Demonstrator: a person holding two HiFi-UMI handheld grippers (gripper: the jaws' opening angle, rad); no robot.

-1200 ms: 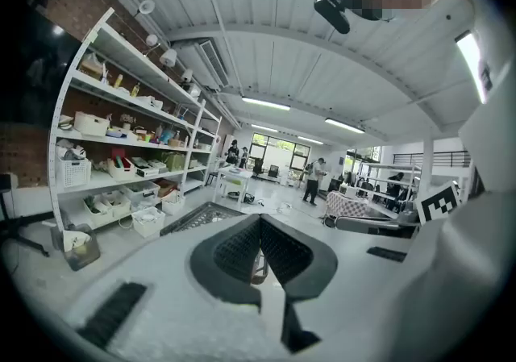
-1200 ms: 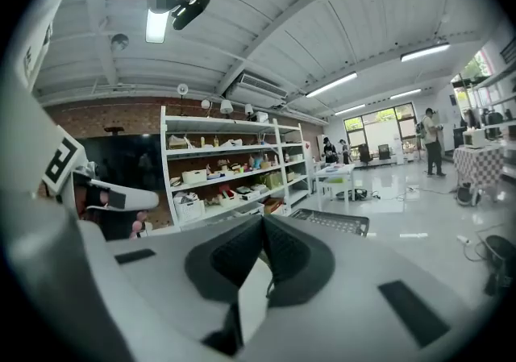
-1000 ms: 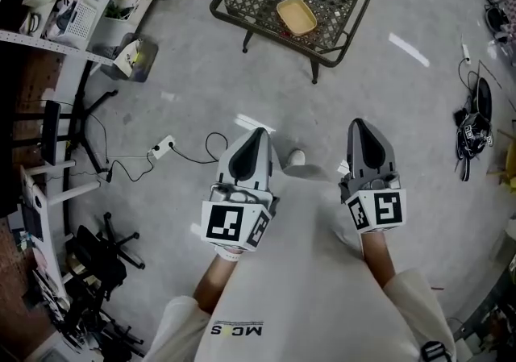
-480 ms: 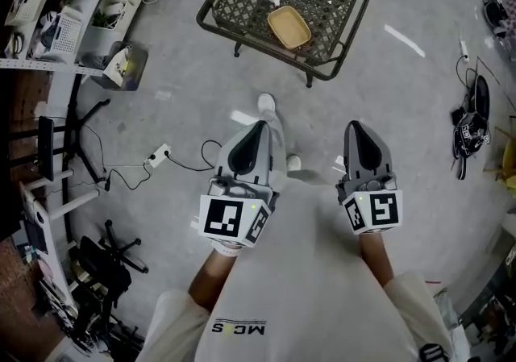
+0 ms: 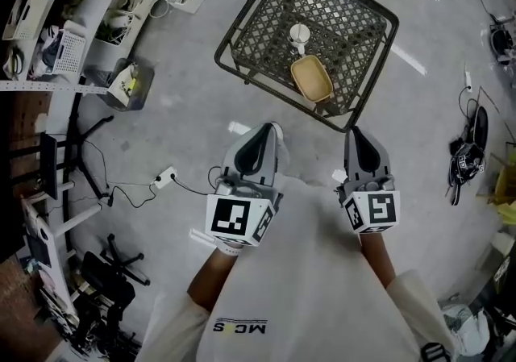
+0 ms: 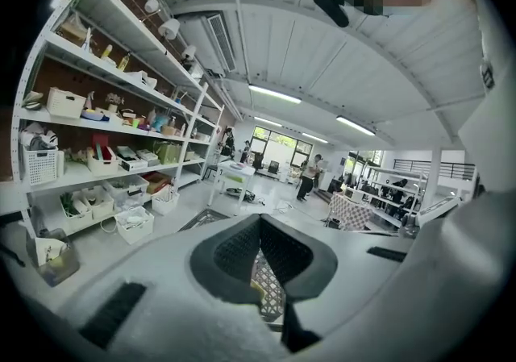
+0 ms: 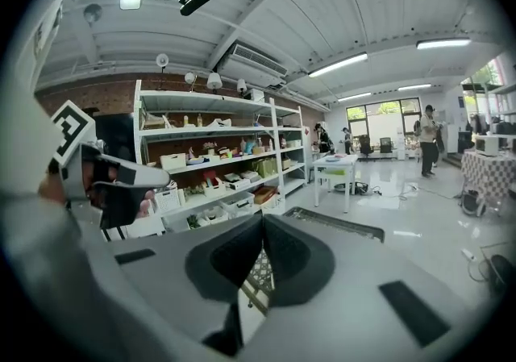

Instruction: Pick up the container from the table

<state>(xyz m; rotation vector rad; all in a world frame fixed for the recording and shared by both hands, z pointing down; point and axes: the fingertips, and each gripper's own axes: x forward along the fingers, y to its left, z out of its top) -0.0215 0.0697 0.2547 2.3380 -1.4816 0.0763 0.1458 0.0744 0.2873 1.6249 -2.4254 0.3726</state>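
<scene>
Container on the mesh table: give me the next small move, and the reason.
Probably open the right gripper and reach it forward: the tan container lies near the near edge of the table, just ahead of that gripper, while it and the left gripper hang short of the container with jaws shut and empty.

The mesh surface (image 5: 228,44) carrying the tan container (image 5: 312,78) now lies much nearer the person than one second ago. Its near corner now stands just ahead of the right tongs (image 5: 355,133), and the left tongs (image 5: 268,130) have closed in on its near edge
</scene>
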